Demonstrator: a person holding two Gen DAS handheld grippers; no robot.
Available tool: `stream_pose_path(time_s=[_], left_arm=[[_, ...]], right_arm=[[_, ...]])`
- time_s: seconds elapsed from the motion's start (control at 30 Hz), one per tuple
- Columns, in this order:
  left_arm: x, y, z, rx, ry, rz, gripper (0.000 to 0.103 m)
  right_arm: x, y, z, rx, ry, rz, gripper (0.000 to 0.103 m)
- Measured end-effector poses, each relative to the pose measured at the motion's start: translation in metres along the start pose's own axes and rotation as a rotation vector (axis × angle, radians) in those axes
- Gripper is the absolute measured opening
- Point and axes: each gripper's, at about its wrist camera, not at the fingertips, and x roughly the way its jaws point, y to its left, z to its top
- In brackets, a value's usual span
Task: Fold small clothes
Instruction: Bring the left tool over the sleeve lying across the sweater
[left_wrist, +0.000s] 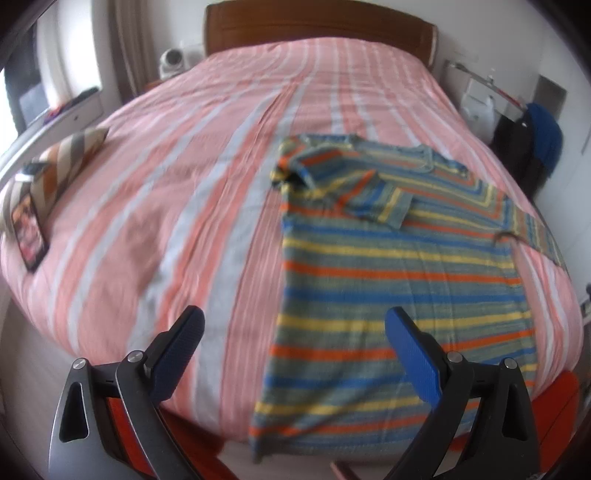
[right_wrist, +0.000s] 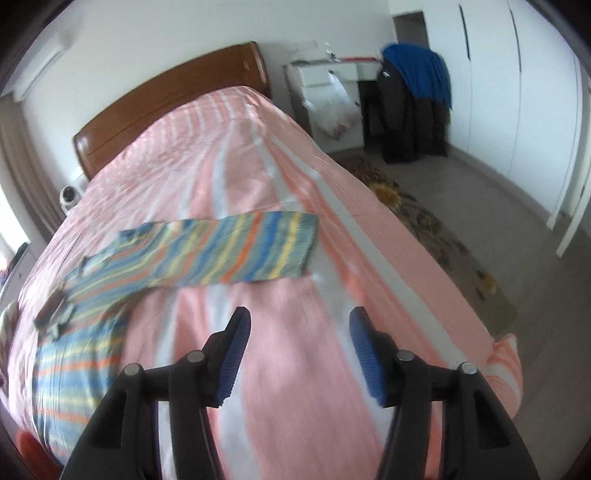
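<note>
In the left wrist view, the left tool (left_wrist: 293, 347) hangs over the near edge of the bed (left_wrist: 207, 177), its two blue-padded fingers (left_wrist: 412, 354) spread wide with nothing between them. The striped shirt (left_wrist: 391, 280) lies flat on the pink-and-white striped bedspread, on the right half of the bed, its hem draped over the near edge. One sleeve is folded inward across the chest, while the other runs out toward the right edge of the bed. The right-hand finger sits above the lower part of the shirt; whether it touches the cloth cannot be told. A zigzag-patterned cushion (left_wrist: 70, 155) lies at the far left of the bed with a phone (left_wrist: 29, 232) just beside it, and a wooden headboard (left_wrist: 317, 26) closes the far end. In the right wrist view, the right tool (right_wrist: 299, 354) is also parted wide and holds nothing, hovering above bare bedspread (right_wrist: 303, 229). The shirt (right_wrist: 110, 280) lies to the left here, with its long sleeve (right_wrist: 240, 254) stretched out flat across the bed ahead of the fingers, apart from them. Beyond the bed a blue garment (right_wrist: 421, 70) hangs over dark clothing near white wardrobe doors (right_wrist: 517, 92), and a patterned rug (right_wrist: 436, 229) covers the floor alongside.
</note>
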Motion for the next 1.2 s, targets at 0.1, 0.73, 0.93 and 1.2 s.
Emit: stream_pose_path(time_s=[0.1,0.73,0.93,1.2], left_arm=[[0.002,0.004,-0.008,-0.05,0.012,-0.027,0.099],[0.006,0.031,-0.03,-0.161,0.01,0.043,0.099],[0.001,0.01,-0.03,-0.015,0.002,0.019,0.099],[-0.001,-0.002,-0.013,0.063,0.037,-0.077,0.1]], right_arm=[[-0.01,0.017,-0.022,-0.031,-0.028,0.0,0.059],[-0.003,0.067,-0.08,-0.118,0.0,0.08,0.06],[-0.002,0.067,-0.082,-0.118,0.005,0.087,0.06],[-0.003,0.069,-0.083,-0.132,0.004,0.092,0.06]])
